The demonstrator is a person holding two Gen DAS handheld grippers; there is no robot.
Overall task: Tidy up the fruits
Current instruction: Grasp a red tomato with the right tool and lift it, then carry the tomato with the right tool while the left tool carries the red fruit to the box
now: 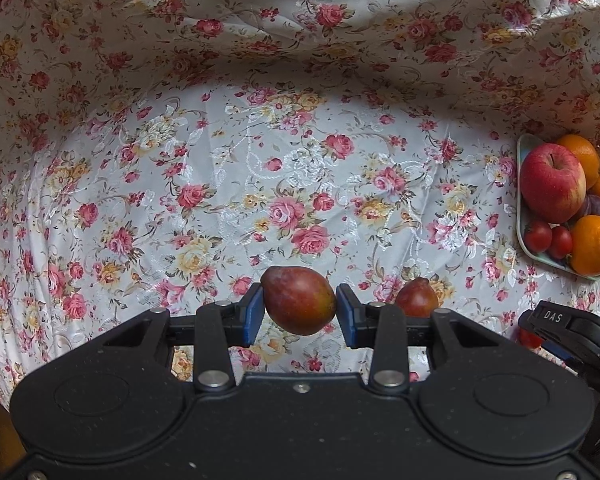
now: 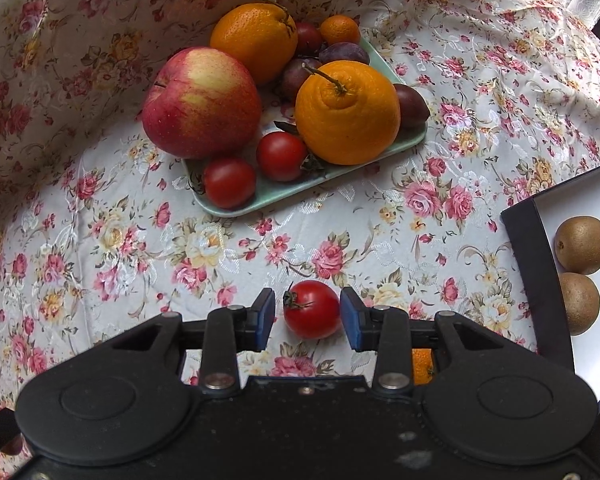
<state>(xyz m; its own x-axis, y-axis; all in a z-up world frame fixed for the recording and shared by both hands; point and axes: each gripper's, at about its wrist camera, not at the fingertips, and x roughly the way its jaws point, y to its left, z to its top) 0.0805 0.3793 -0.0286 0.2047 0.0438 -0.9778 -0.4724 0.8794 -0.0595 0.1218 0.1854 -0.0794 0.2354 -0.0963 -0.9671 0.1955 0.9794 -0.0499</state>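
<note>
Your left gripper (image 1: 300, 306) clamps a plum (image 1: 299, 299) above the cloth (image 1: 220, 152). Your right gripper (image 2: 308, 316) straddles a tomato (image 2: 312, 309), left pad apart, tray (image 2: 236, 208) well ahead.

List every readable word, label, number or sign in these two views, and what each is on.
"DAS": white letters on the black body of the right gripper, seen at the right edge of the left wrist view.
No other text is readable: the fruit, green tray, floral cloth and dark-edged box show no lettering.
</note>
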